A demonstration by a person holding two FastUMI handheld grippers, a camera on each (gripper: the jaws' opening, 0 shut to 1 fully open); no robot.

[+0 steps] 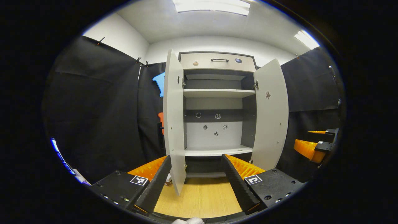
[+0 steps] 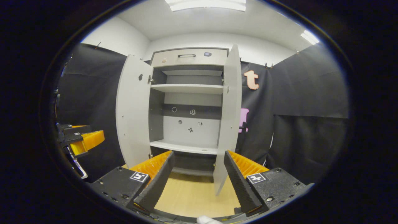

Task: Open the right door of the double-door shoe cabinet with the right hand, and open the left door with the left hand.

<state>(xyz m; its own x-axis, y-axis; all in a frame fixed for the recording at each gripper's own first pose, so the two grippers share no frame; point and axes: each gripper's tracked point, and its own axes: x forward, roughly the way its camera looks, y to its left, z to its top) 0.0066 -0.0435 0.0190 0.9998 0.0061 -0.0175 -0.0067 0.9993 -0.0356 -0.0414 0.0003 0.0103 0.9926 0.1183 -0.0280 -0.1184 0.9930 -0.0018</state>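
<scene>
Bright ceiling light panels glow overhead, with a second one off to the side. White walls rise above the black cloth hung round the booth, and small clips pin its top edge. Down below, pale wood-grain floor stretches forward. In the right gripper view, the cloth drapes in folds beside the light wooden floor.

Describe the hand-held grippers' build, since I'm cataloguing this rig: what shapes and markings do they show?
Each hand-held gripper, left and right, has two long ridged fingers on dark blocky mounts with screws. Each mount carries a square black-and-white marker tag.
</scene>
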